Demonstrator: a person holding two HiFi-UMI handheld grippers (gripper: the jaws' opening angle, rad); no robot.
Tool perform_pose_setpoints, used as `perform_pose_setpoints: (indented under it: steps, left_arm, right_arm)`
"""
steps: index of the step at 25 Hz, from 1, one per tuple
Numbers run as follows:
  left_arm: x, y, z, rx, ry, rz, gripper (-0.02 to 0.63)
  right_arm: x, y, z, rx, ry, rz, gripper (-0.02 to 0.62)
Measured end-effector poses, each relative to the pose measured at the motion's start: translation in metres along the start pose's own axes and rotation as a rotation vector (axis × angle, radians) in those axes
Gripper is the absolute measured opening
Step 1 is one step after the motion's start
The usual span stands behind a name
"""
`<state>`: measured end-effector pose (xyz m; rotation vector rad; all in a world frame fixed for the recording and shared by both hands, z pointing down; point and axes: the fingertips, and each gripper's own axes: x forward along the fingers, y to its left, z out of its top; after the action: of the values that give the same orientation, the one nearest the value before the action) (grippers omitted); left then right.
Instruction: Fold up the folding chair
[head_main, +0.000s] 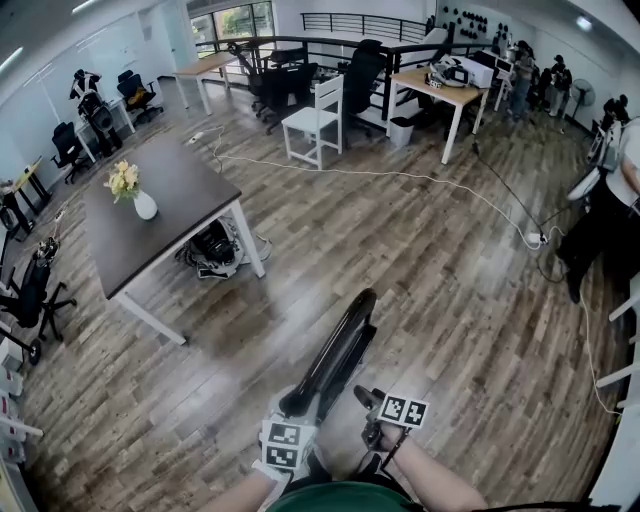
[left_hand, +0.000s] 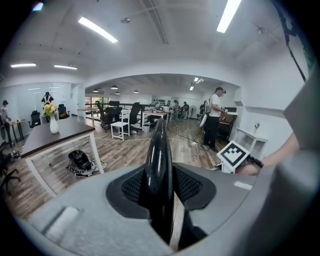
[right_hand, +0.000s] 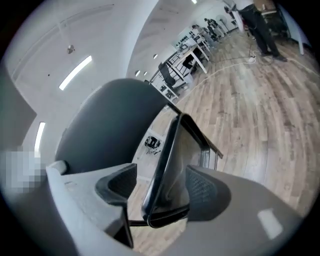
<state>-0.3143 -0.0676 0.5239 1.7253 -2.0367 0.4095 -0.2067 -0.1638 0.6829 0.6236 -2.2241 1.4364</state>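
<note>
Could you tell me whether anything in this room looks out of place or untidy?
A white cable snakes loose across the open floor to a power strip, where someone could trip. What looks like a black bag lies slumped under the table. Nothing else stands out.

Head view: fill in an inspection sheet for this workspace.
Surface: wood-plank floor.
Job's things: black folding chair, seen edge-on, looks folded flat.
Clutter: dark table with flower vase; dark bag under it; white chair.
Grippers: left gripper shut on the chair's edge; right gripper open, chair edge between its jaws.
Cables: white cable crosses the floor to a power strip.
Surroundings: desks, office chairs, people at the far right.
</note>
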Motion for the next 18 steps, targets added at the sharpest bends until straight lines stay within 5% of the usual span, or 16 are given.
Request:
perform_pose_setpoints:
  steps: [8, 18]
  left_arm:
    - [-0.004, 0.0, -0.003, -0.001, -0.023, 0.007, 0.138]
    - [-0.009, -0.009, -0.004, -0.001, -0.019, 0.01, 0.139]
  right_arm:
    - [-0.106, 0.07, 0.102, -0.178, -0.297, 0.09, 0.281]
    - [-0.218, 0.202, 0.165, -0.589, -0.616, 0.168, 0.107]
